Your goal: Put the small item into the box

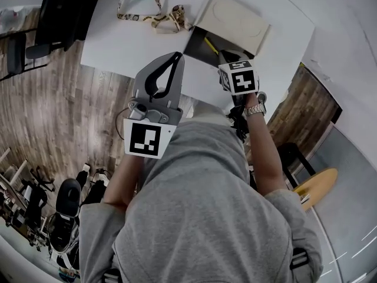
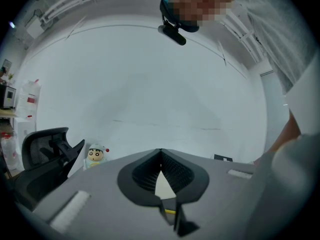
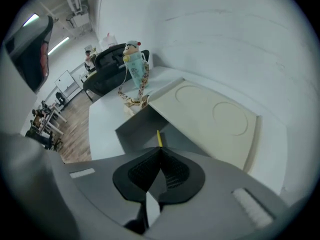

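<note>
Yellow stick (image 3: pixel 159 138): near end looks pinched in the right gripper (image 3: pixel 160 150), jaws clenched on it. Its far end is already inside the open box (image 3: pixel 134 128), lid (image 3: pixel 210 119) folded back. Left gripper (image 2: pixel 160 151) is clenched on nothing and idle. Step: placing. Next, judged: lower slightly, part the jaws, lift clear.

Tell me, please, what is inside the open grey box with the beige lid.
A thin yellow stick shows inside the open grey box, its near end at the closed jaw tips of the right gripper. That gripper covers the box's near part, so anything there is unseen.
</note>
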